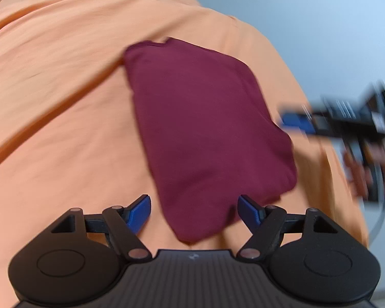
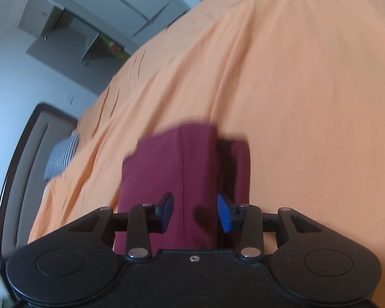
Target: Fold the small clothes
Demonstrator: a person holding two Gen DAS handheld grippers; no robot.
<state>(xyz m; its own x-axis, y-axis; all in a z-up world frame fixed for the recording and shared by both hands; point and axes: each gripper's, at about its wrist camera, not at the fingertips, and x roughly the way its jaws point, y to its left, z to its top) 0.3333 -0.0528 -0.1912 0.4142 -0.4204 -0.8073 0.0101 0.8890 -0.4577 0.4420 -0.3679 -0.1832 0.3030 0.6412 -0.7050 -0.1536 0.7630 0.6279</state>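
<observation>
One maroon garment (image 1: 205, 133), folded into a compact, roughly rectangular packet, lies flat on an orange bedsheet (image 1: 64, 102) that covers the whole bed. It is the only piece of clothing on the sheet. In the right wrist view a seam runs down the middle of the packet (image 2: 182, 179), and a second layer shows along its right side, darker and set slightly back.

Two handheld grippers work at it. The left gripper (image 1: 194, 211) hangs over the near end of the garment with its two blue-tipped fingers (image 1: 141, 210) spread wide; the cloth's near corner sits in the gap between them, and neither pad presses on it. The right gripper (image 2: 195, 211) is poised over the packet from another side, its fingers partly apart and clamped on nothing, the maroon cloth lying below the gap. In the left wrist view the same tool appears as a blurred shape at the garment's right edge (image 1: 320, 123), with a person's hand (image 1: 359, 174) behind it.

Bare orange sheet, creased in long folds, surrounds the garment on every side. In the right wrist view, the bed's edge falls away at left, where one checked cloth (image 2: 61, 156) and a dark headboard (image 2: 15, 166) stand, with pale grey cabinets (image 2: 64, 25) beyond.
</observation>
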